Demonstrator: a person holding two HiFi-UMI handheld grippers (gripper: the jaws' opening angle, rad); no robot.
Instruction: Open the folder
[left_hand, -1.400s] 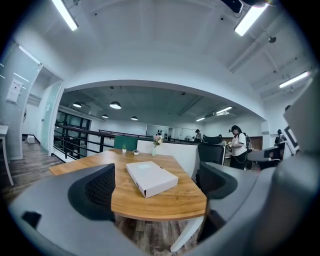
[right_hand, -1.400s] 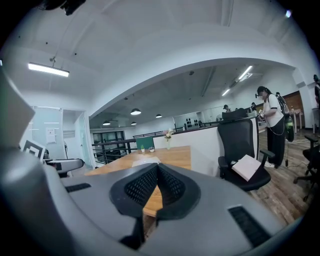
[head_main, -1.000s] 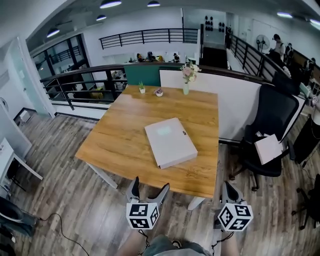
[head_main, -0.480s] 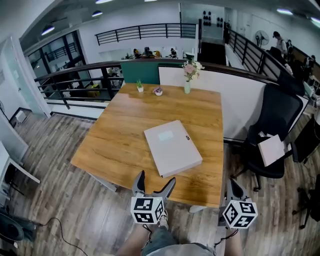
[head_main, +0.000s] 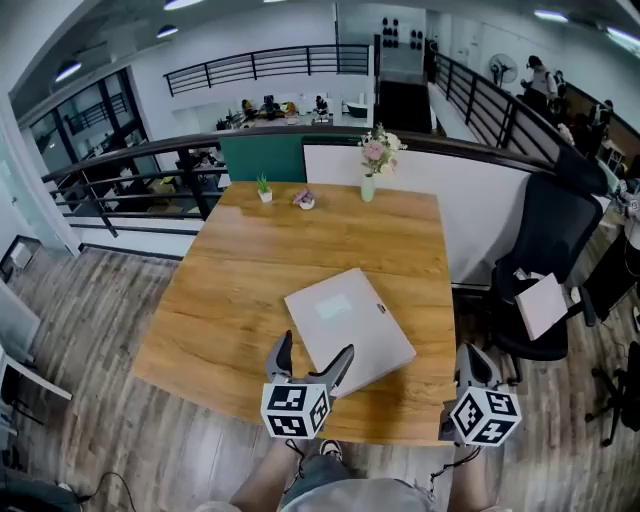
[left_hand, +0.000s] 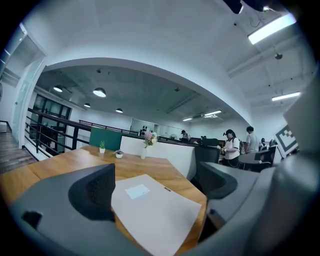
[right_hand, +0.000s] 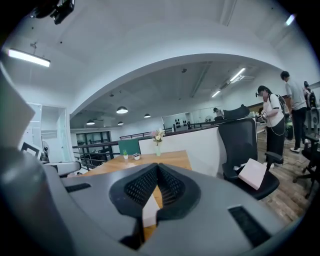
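Observation:
A closed pale grey folder (head_main: 348, 330) lies flat on the wooden table (head_main: 240, 290), near the front edge and turned slightly. My left gripper (head_main: 313, 352) hangs open over the folder's near-left corner. In the left gripper view the folder (left_hand: 155, 210) fills the gap between the spread jaws of the left gripper (left_hand: 155, 185), with nothing held. My right gripper (head_main: 470, 362) is shut and empty, just off the table's front right corner. In the right gripper view the right gripper (right_hand: 157, 175) has its pads pressed together, and a sliver of the folder (right_hand: 149, 212) shows below them.
A vase of flowers (head_main: 369, 165), a small potted plant (head_main: 263, 186) and a little dish (head_main: 304, 200) stand at the table's far edge. A black office chair (head_main: 545, 270) with a white pad (head_main: 540, 305) on its seat is to the right. People stand further back.
Both grippers have come forward to the table. The left one went from in front of the table edge to over the folder's near corner; the right reached the table's front right corner.

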